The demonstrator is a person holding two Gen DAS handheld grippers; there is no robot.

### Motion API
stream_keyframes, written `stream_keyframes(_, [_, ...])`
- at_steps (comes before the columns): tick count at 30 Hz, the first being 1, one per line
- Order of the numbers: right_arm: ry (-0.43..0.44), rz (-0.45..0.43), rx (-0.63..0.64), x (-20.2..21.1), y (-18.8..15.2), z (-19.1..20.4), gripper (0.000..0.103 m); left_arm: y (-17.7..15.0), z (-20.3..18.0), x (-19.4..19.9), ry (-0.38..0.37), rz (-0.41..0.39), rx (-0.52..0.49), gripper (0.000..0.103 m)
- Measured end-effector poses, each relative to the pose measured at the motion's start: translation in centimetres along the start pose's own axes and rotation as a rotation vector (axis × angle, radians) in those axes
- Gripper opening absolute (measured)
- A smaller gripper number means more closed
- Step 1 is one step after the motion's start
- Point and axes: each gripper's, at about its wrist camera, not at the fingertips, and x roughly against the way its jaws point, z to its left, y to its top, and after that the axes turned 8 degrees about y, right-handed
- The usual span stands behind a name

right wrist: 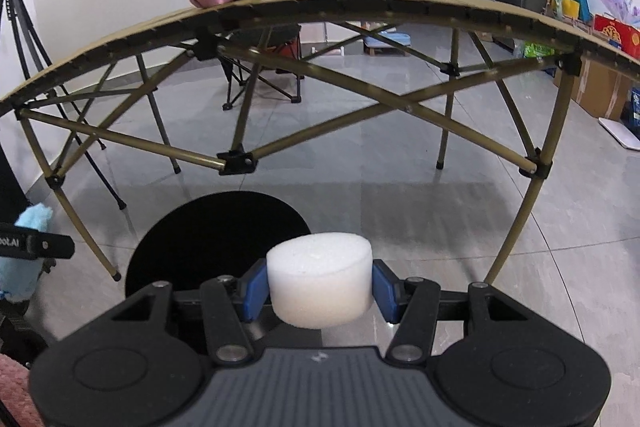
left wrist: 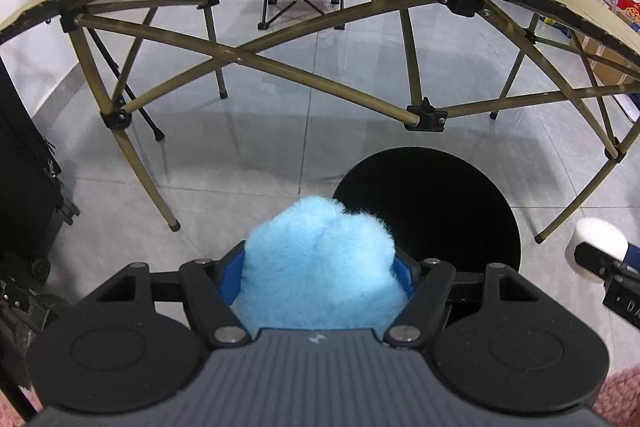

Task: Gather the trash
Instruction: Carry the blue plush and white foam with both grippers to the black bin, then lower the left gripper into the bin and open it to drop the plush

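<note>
Trash was poised above the black bin (left wrist: 432, 211), left claw (left wrist: 320, 283) pinching a blue fluffy ball (left wrist: 320, 267), right claw (right wrist: 320, 293) pinching a white foam puck (right wrist: 320, 279); next, centre each over the bin's mouth, then release

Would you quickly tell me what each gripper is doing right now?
Left gripper: shut on the fluffy blue pom-pom.
Right gripper: shut on the white foam cylinder.
</note>
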Motion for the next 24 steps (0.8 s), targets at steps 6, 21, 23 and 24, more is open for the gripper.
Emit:
stream_keyframes(6, [-0.02,0.01,-0.011,-0.7,-0.1,-0.8,0.053,1.2,-1.7,-0.7,-0.002,0.026,-0.008,0.071])
stream_keyframes(21, [-0.063,0.042,-0.076,-2.0,-0.7,-3.8,0.053,2.8,-6.2,-3.5,-0.02,0.112,-0.029,0.071])
stream_keyframes(23, [-0.067,0.045,-0.085,-2.2,-0.7,-4.1,0.053,3.0,-6.8,-3.8,-0.026,0.122,-0.03,0.071])
stream_keyframes(24, [-0.068,0.046,-0.087,-2.2,-0.8,-4.2,0.053,3.1,-7.2,-4.0,-0.026,0.125,-0.031,0.071])
